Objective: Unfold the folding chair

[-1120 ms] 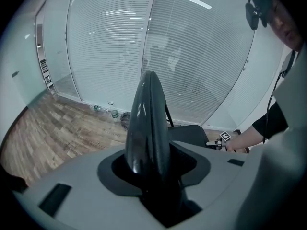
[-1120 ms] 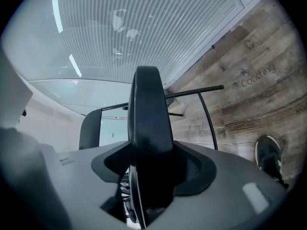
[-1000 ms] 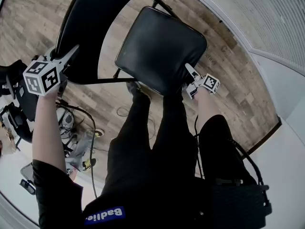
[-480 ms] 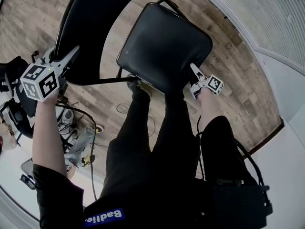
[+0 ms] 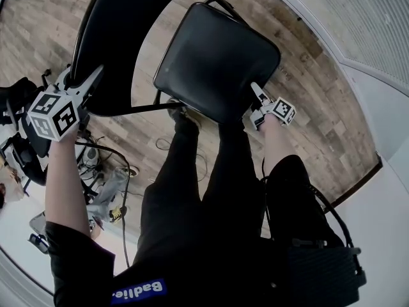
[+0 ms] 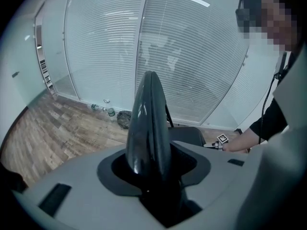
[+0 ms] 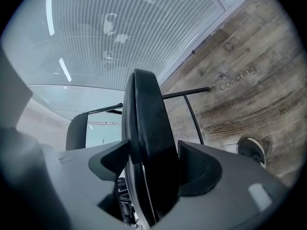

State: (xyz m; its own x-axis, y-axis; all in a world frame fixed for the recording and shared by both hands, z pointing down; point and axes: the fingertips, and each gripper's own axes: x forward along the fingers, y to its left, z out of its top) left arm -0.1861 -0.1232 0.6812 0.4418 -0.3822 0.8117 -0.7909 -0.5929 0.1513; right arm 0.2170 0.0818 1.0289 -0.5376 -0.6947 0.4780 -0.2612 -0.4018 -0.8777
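The folding chair stands in front of me with its black padded seat [image 5: 214, 59] lying nearly flat and its black backrest [image 5: 115, 37] to the left. My left gripper [image 5: 92, 82] is shut on the backrest's top edge [image 6: 148, 123], which fills the gap between the jaws of the left gripper [image 6: 156, 164]. My right gripper [image 5: 257, 94] sits at the seat's near right corner. The seat's edge [image 7: 146, 128] stands between the opening jaws of the right gripper [image 7: 153, 164], and the pads no longer press on it.
My legs [image 5: 204, 171] stand right behind the seat, one shoe [image 7: 252, 150] on the wood floor. Cables and gear [image 5: 96, 165] lie at the left. A glass wall with blinds [image 6: 144, 42] runs behind the chair, with bottles [image 6: 103, 109] at its foot.
My left gripper has sunk a little toward the lower left with the backrest. The right gripper's jaws have spread at the seat's corner.
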